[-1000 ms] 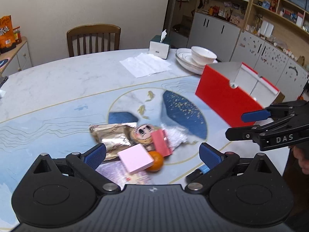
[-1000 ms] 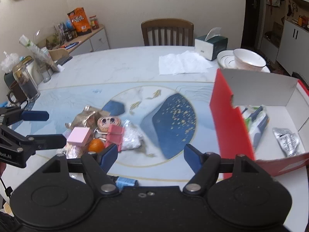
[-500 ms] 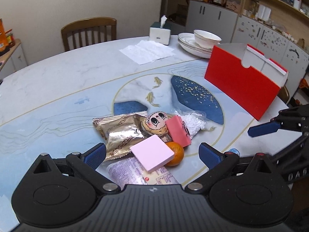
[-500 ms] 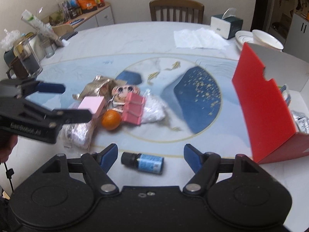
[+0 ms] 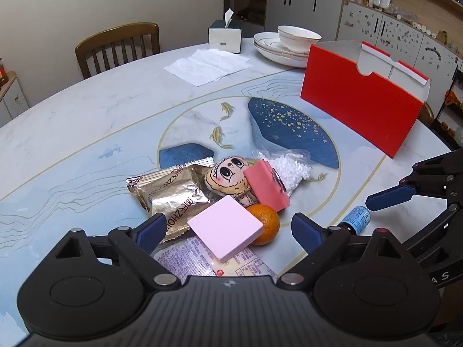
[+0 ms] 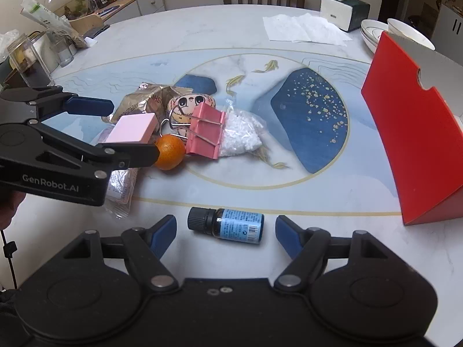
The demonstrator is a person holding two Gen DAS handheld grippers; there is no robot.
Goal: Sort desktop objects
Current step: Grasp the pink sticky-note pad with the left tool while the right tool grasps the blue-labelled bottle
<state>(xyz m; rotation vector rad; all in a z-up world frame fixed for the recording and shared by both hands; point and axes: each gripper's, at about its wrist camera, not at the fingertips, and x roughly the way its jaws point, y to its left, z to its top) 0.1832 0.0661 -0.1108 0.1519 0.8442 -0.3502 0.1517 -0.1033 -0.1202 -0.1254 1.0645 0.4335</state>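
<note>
A pile lies mid-table: pink sticky-note block point(image 5: 225, 227), orange point(image 5: 264, 224), gold snack wrapper point(image 5: 170, 193), doll face point(image 5: 228, 177), pink binder clip point(image 5: 267, 188), bag of white beads point(image 5: 290, 170) and a purple packet point(image 5: 199, 260). My left gripper point(image 5: 228, 230) is open just above the pink block and packet. My right gripper point(image 6: 225, 231) is open, its fingers either side of a small dark bottle with a blue label point(image 6: 227, 224) lying on the table. The red box point(image 6: 416, 133) stands to the right.
A tissue box point(image 5: 225, 36), paper napkins point(image 5: 208, 65), stacked plates and a bowl point(image 5: 289, 43) sit at the far side. A chair point(image 5: 118, 47) stands behind the table. Jars and clutter point(image 6: 34, 55) are at the far left edge.
Both grippers have lowered and come nearer the table. My right gripper has closed in on the bottle, which now lies between its open fingers. The left now hovers over the pile.
</note>
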